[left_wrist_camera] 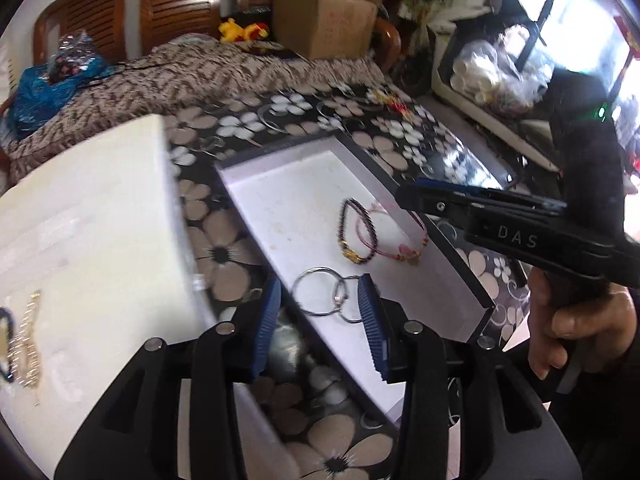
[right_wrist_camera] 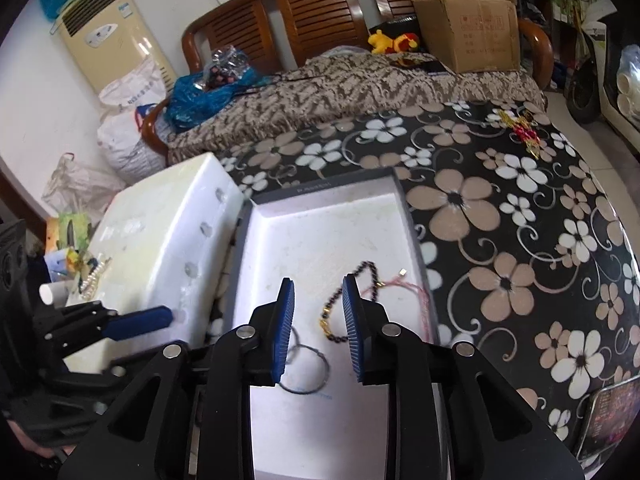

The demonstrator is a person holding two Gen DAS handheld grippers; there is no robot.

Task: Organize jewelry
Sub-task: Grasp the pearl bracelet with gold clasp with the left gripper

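Observation:
A shallow white-lined box [left_wrist_camera: 288,200] [right_wrist_camera: 320,236] lies on the flowered table. In it lie a dark beaded bracelet with gold charms [left_wrist_camera: 356,236] [right_wrist_camera: 340,312], a pink cord bracelet [left_wrist_camera: 396,236] [right_wrist_camera: 416,292] and two linked silver rings [left_wrist_camera: 320,296] [right_wrist_camera: 308,364]. My left gripper [left_wrist_camera: 320,320] is open and empty, just above the rings. My right gripper [right_wrist_camera: 318,328] is open and empty above the beaded bracelet; it also shows in the left wrist view [left_wrist_camera: 416,196]. A white foam block [left_wrist_camera: 80,240] [right_wrist_camera: 160,240] to the left carries a pearl chain [left_wrist_camera: 28,344] [right_wrist_camera: 94,278].
A red and gold ornament [right_wrist_camera: 524,128] [left_wrist_camera: 394,102] lies at the table's far right. A phone [right_wrist_camera: 612,412] lies near the right front edge. A sofa with a cardboard box [right_wrist_camera: 468,28], plush toys and a blue bag stands behind the table.

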